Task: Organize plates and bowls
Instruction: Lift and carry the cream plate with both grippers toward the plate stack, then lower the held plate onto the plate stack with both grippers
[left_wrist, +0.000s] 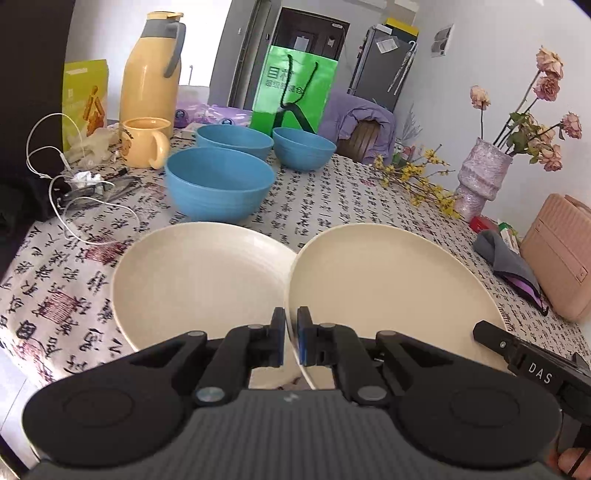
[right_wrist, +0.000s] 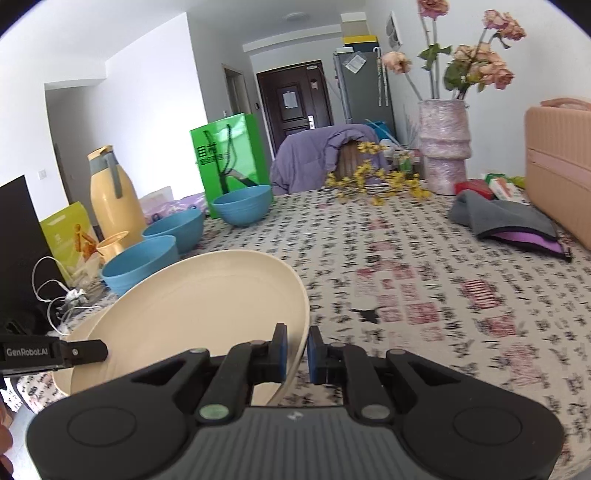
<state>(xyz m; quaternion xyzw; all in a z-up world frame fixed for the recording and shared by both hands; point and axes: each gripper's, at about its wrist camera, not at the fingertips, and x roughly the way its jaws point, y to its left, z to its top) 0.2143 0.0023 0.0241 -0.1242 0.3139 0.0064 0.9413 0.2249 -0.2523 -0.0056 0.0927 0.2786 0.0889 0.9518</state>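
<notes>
Gripping one smooth round cream plate (left_wrist: 391, 280) by its rim from both sides: your left gripper (left_wrist: 291, 332) and right gripper (right_wrist: 296, 349) both clamp it, tilted above the calligraphy-print tablecloth (right_wrist: 424, 280). Second plate (left_wrist: 199, 280) lies flat alongside. Three ribbed blue bowls (left_wrist: 219, 184) sit behind. Only the right view shows the far-right table clearly.

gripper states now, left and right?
Left gripper: shut on the raised plate's left rim.
Right gripper: shut on the same plate's right rim.

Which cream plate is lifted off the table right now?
The right-hand plate, tilted, its rim clamped by both grippers; the left plate lies flat on the tablecloth.
</notes>
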